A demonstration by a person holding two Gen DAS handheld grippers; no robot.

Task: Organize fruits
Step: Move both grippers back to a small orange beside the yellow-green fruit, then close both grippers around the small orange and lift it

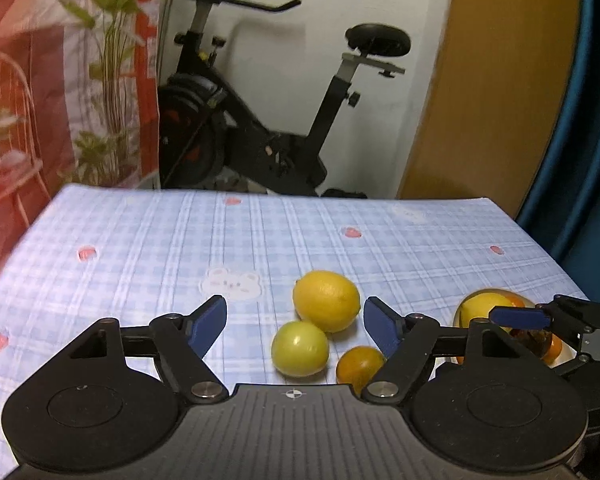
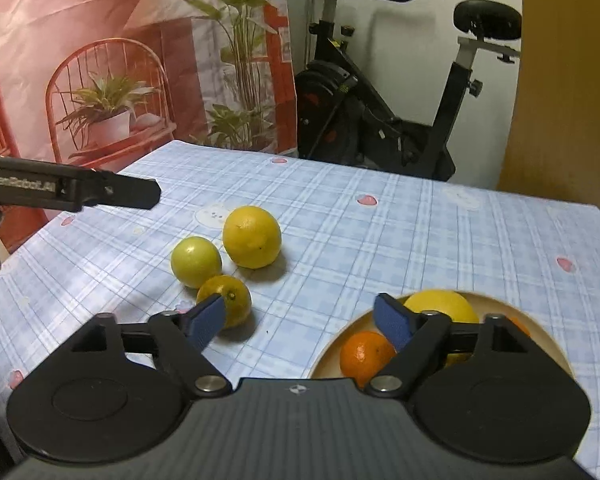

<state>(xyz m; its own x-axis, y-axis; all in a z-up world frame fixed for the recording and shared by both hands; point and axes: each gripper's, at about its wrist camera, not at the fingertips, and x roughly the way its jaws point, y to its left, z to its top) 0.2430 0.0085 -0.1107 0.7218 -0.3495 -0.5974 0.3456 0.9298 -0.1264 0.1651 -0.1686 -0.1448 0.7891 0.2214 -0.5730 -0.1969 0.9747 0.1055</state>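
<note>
Nearest our lens in the left wrist view is the left gripper (image 1: 295, 322), its blue pads spread with nothing pinched; a green fruit (image 1: 300, 349), perhaps a lime, a small dark-orange citrus (image 1: 359, 366) and a lemon (image 1: 326, 300) lie on the cloth just ahead, in or near the gap. The right gripper (image 2: 300, 322) is likewise spread and empty, poised above bare checked tablecloth (image 2: 340, 240) between the loose fruit and the bowl (image 2: 496, 300).

The three loose fruits sit clustered, the green one touching the lemon and apparently the small citrus. We judge that the main risk: if we close on one, a finger could nudge its neighbour and send it rolling across the table, perhaps off the near edge. The round skins may also slip out of pads that close off-centre. The bowl already holds a lemon (image 2: 440, 306) and an orange (image 2: 364, 354), with a further orange sliver at its right rim, so a fruit dropped in could bounce off them and out.

The right wrist view shows the bowl's pale interior and its contents plainly, and the left gripper's black finger (image 2: 132, 192) reaching in from the left. The left wrist view shows the bowl only as a glimpse at the right edge, half hidden by the right gripper's blue pad (image 1: 520, 317), but it gives the better line on how the loose fruit sit against our own spread fingers.
</note>
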